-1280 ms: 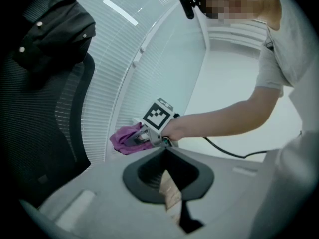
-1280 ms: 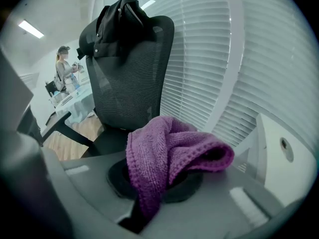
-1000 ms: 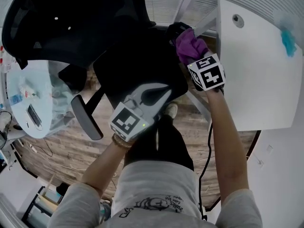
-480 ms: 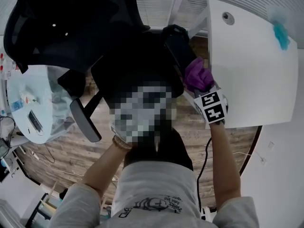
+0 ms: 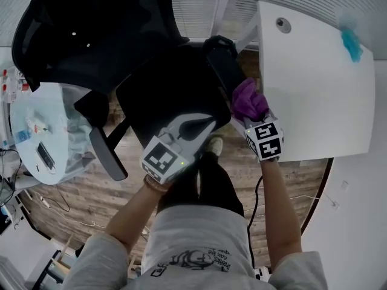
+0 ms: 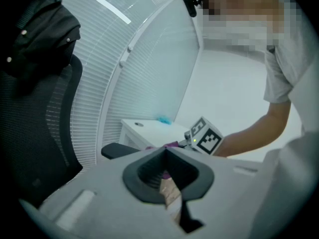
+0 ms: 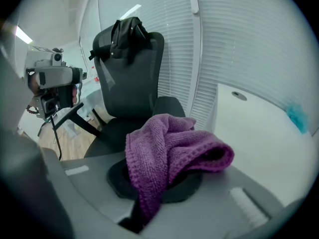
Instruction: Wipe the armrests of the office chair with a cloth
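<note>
Right gripper: your right gripper (image 5: 249, 115) had its fingers clenched on the purple cloth (image 5: 246, 99). In the right gripper view the cloth bunched over the fingers and covered their tips.
Cloth: you held it at the near end of the armrest (image 5: 222, 62), between that armrest and the edge of the white bench (image 5: 314, 95). Whether it pressed on the pad could not be told.
Left gripper: your left gripper (image 5: 204, 124) had its fingers closed together with nothing between them. It hung over the front edge of the seat (image 5: 166, 92), apart from the cloth and from your other gripper.
Office chair: the office chair (image 5: 72, 50) was black, with its backrest on the side away from you. A dark garment (image 5: 91, 14) was draped over the top of the backrest.
Armrest: it was a narrow black pad running along the seat's bench side. In the left gripper view it showed just in front of the white bench, with a sliver of purple beside it.
Second armrest: the second armrest (image 5: 109, 154) stuck out on the opposite side of the seat, toward the round bench (image 5: 57, 162) and well apart from both grippers.
White bench: it carried a blue object (image 5: 352, 44) near its far corner.
Round bench: a few small items lay on it, too small to name.
Floor: the wood-plank floor (image 5: 78, 192) showed under the chair and around your legs.
Blinds: white slatted blinds (image 5: 193, 5) stood behind the chair.
</note>
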